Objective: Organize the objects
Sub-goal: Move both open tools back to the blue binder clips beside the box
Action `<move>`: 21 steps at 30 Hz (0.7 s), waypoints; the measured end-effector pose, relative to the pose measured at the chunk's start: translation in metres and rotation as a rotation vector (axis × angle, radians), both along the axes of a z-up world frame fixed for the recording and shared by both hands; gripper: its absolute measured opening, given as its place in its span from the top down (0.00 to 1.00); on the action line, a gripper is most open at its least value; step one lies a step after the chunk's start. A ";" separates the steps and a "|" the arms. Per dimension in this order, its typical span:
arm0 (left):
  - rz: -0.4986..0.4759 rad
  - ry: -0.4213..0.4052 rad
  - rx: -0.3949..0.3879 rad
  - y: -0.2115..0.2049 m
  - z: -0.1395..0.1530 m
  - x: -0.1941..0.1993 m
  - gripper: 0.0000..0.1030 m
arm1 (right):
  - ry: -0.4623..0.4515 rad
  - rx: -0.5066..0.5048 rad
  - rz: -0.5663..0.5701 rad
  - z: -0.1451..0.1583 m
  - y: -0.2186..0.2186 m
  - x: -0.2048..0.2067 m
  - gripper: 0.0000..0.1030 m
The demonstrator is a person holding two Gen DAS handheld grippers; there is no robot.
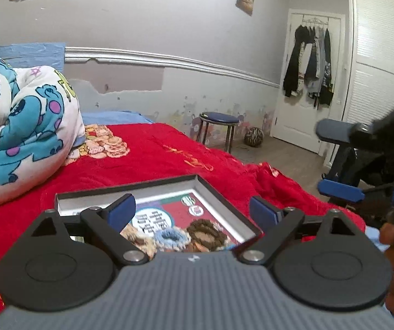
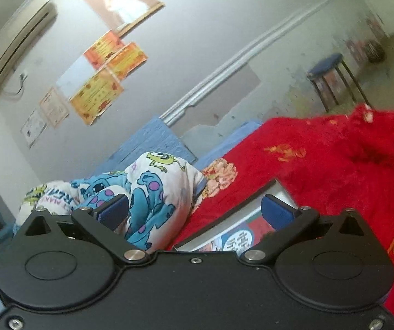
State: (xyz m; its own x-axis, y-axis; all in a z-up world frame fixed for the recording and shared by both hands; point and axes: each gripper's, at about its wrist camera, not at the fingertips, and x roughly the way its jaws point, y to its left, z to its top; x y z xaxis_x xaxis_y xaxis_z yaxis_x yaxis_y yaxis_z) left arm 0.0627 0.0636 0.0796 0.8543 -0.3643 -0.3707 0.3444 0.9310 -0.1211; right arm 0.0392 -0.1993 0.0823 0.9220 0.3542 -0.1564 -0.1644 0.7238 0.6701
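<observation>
A shallow black-rimmed box (image 1: 218, 192) with white inner walls lies on the red blanket (image 1: 153, 159). A colourful book cover lines its bottom. A blue scrunchie (image 1: 169, 236) and a brown scrunchie (image 1: 206, 229) lie in its near end. My left gripper (image 1: 192, 213) is open and empty just above the near end of the box. My right gripper (image 2: 195, 210) is open and empty, tilted, with the box (image 2: 251, 206) under its right finger. The other gripper also shows at the right edge of the left wrist view (image 1: 342, 159).
A folded cartoon-print quilt (image 1: 23, 121) lies at the left of the bed against the wall. A blue stool (image 1: 218, 126) and a striped ball (image 1: 254, 136) stand on the floor beyond the bed. Clothes hang on a white door (image 1: 309, 63).
</observation>
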 end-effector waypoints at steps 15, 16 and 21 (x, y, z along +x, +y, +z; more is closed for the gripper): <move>-0.069 0.055 0.046 -0.029 -0.032 -0.034 0.08 | 0.172 -0.181 -0.091 -0.031 0.013 -0.031 0.00; -0.070 0.059 0.064 -0.032 -0.036 -0.033 0.08 | 0.175 -0.200 -0.110 -0.030 0.013 -0.034 0.00; -0.056 0.106 0.113 -0.038 -0.058 -0.021 0.08 | 0.230 -0.261 -0.175 -0.042 0.009 -0.047 0.00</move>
State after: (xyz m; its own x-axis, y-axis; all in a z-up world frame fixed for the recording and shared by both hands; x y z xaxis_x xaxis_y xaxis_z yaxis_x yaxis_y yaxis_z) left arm 0.0421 0.0258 0.0221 0.7878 -0.3617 -0.4986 0.3875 0.9202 -0.0553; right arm -0.0074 -0.1898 0.0404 0.8954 0.1153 -0.4300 0.1100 0.8786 0.4647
